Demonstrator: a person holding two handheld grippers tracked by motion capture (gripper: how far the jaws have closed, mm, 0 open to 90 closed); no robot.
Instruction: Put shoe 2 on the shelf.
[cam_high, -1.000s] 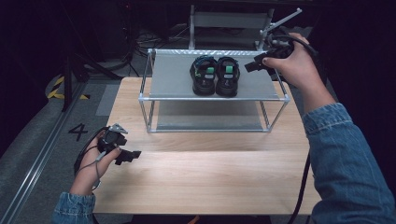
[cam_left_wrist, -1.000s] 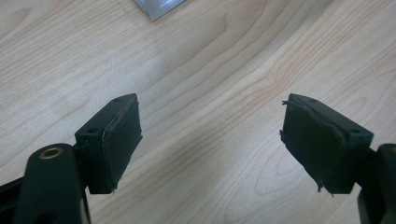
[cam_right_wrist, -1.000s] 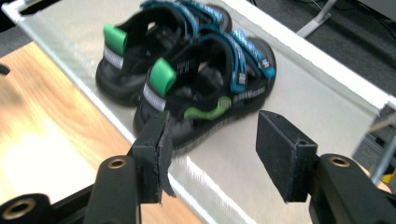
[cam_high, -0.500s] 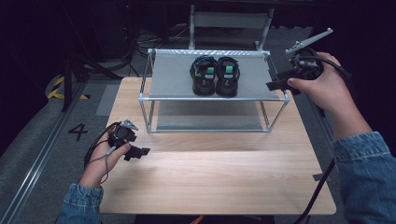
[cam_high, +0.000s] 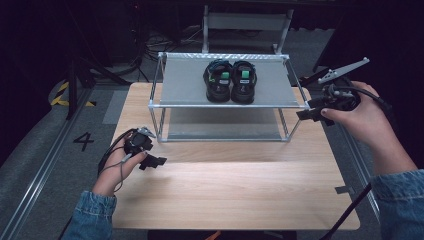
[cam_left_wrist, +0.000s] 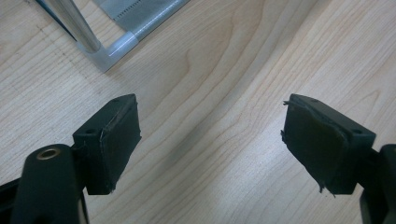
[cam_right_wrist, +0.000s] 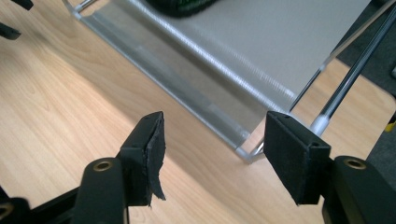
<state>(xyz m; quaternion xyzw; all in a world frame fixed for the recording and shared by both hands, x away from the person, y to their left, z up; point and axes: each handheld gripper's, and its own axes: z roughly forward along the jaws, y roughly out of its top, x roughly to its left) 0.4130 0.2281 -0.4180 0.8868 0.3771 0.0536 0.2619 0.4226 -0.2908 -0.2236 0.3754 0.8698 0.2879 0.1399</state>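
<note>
Denim sleeves cover both forearms; each black gripper, left gripper (cam_high: 159, 161) and right gripper (cam_high: 306, 114), trails a black cable, the right one topped by a grey three-cornered plate (cam_high: 344, 70)

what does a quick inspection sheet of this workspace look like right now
surface: wooden table, bare in front of the rack
job's things: pair of black shoes side by side on top shelf of metal rack
clutter: nothing seen
grippers: left gripper open, low over the table; right gripper beside the rack's right end, jaws just been opening, nothing between them
cables: one trails from each gripper
surroundings: dark floor, a 4 marked at left
</note>
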